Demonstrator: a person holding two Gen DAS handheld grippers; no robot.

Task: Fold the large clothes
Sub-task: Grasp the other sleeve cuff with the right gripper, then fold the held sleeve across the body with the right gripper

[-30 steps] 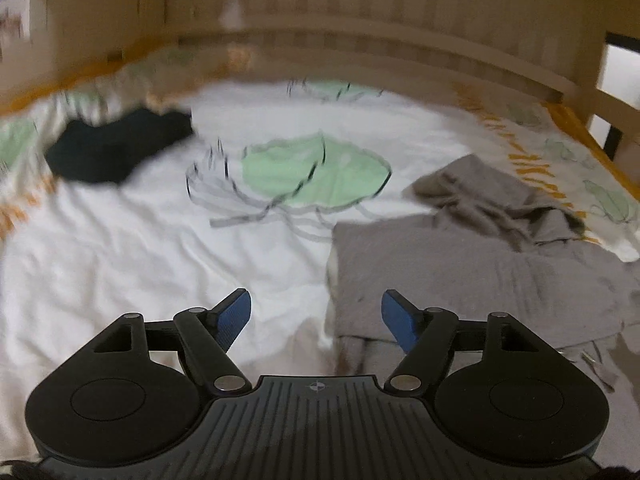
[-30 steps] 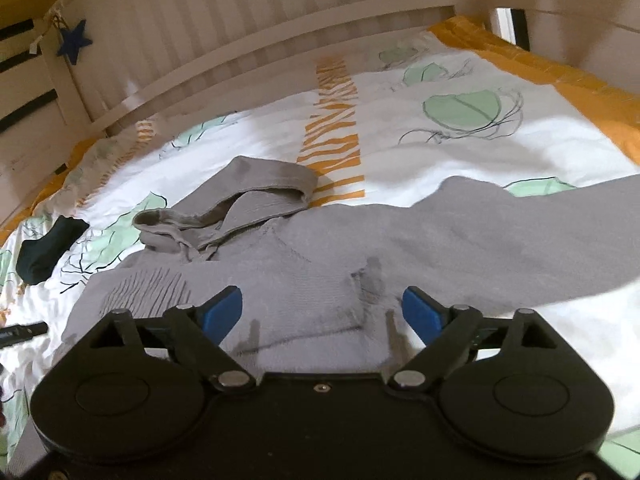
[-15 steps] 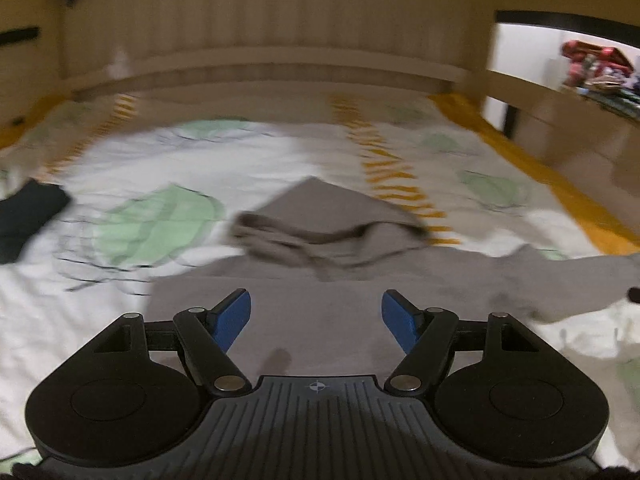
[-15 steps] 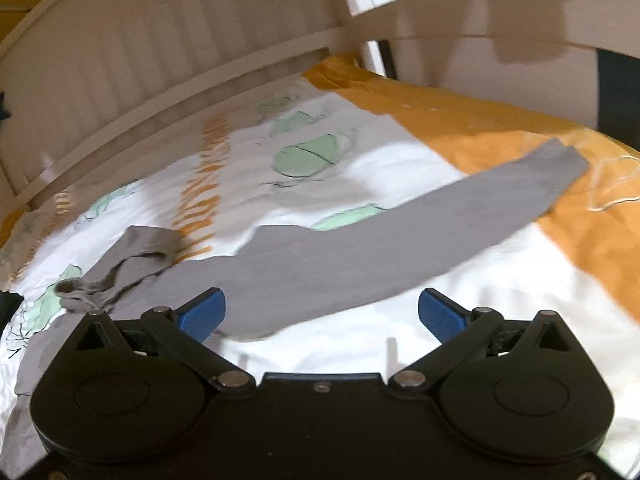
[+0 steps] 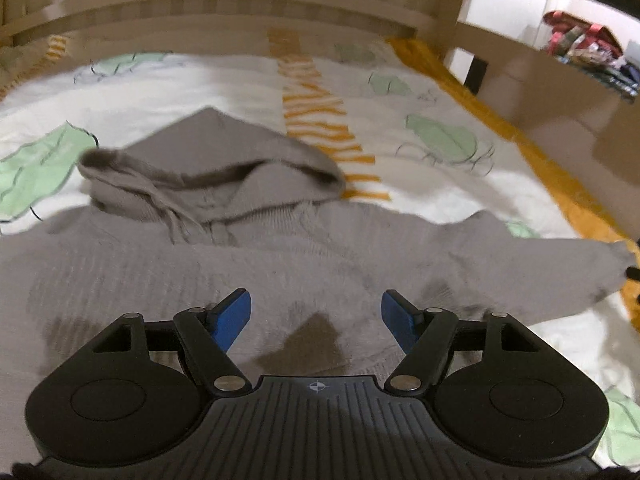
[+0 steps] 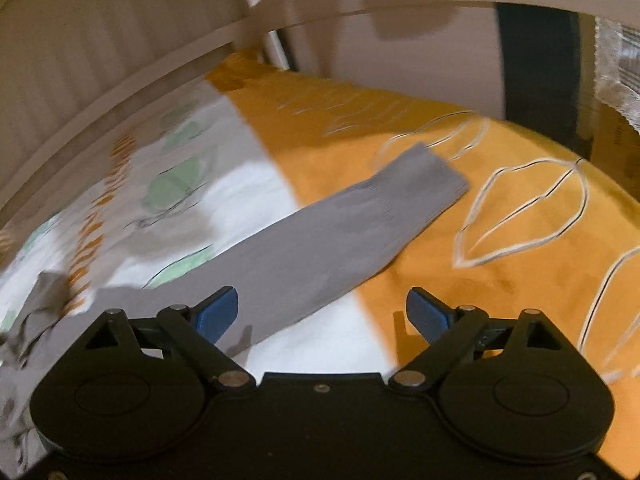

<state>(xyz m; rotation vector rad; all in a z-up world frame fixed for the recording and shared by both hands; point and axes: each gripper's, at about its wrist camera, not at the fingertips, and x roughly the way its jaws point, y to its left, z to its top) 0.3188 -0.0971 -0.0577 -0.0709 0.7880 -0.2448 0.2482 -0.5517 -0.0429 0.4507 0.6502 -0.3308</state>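
While the bed [image 5: 440, 208] carries the grey hoodie [image 5: 280, 264] spread flat, both views have swung rightward: the left gripper [image 5: 316, 316] now faces the hood, the right gripper [image 6: 322, 314] the outstretched sleeve [image 6: 360, 220]. Both jaws gape, empty; a sleeve fold likely comes next.

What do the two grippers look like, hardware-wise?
Both match: the left gripper and right gripper are matte black with blue finger pads, twin round disc housings, scissor-style link arms and silver pivot pins. The left body is ribbed with a small crosshair mark. No cables or sleeves visible.
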